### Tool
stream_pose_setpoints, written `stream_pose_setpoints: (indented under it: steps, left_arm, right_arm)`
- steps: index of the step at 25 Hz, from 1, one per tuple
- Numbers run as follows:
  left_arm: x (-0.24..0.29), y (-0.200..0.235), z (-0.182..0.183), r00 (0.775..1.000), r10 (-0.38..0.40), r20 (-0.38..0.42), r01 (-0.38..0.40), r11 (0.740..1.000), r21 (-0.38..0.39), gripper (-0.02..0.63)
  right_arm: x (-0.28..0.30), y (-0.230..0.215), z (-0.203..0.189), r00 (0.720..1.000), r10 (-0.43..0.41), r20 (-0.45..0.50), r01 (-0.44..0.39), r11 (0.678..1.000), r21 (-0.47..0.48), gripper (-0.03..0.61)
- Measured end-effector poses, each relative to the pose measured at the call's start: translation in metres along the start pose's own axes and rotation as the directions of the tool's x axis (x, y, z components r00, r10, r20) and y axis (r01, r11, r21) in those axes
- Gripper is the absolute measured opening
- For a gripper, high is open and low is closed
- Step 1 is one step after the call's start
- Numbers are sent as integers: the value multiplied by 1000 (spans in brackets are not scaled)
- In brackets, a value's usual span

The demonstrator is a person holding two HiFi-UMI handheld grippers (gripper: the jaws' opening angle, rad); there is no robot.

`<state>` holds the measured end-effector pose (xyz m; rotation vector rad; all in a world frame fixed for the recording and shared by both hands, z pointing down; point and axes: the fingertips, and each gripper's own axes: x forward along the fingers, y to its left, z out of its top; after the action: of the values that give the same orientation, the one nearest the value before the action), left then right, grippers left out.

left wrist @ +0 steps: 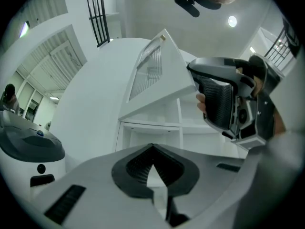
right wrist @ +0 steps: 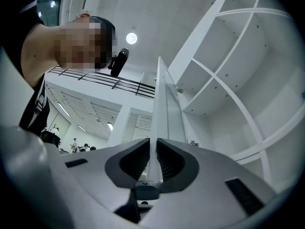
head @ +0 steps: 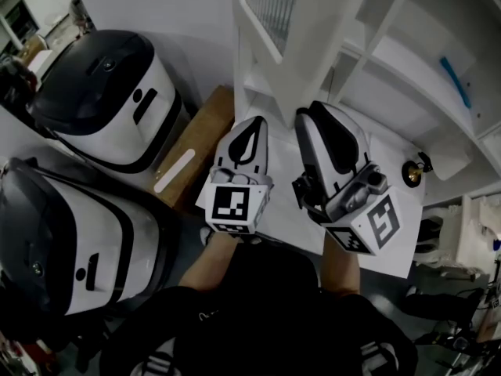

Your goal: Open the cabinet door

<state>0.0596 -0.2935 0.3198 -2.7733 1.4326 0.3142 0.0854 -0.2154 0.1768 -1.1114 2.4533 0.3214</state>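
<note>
White cabinet (head: pixel 407 61) is standing with its shelves showing ahead of both grippers. Cabinet door (right wrist: pixel 159 109) is sticking out edge-on, rising straight from right gripper (right wrist: pixel 153 163), whose jaws are pinching its thin edge. Left gripper (left wrist: pixel 152 147) is sitting just beside the right one, jaw tips touching, holding nothing.

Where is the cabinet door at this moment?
In the head view the cabinet door stands open at top centre, left of the white shelves; its edge sits between the fingers of the right gripper.
</note>
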Motion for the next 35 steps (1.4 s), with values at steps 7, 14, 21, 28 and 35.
stream_pose_setpoints:
  steps: [7,14,21,28,35]
  left_arm:
    - [-10,16,1,999,40,-4,-40,999,-2,11]
    - [-26,44,4,995,100,-4,-100,995,2,11]
    - [-48,80,12,984,177,0,-177,984,21,10]
    - [-71,108,24,971,241,8,-241,970,41,11]
    - [-84,127,24,963,269,-1,-269,961,62,10]
  right_arm:
    - [14,22,-8,998,69,8,-70,997,37,60]
    - [33,43,-19,990,137,21,-138,988,69,51]
    - [61,71,-31,979,199,41,-203,970,135,35]
    - [83,83,-65,982,189,-28,-185,976,117,18]
    - [91,85,-103,982,166,-88,-150,975,164,18]
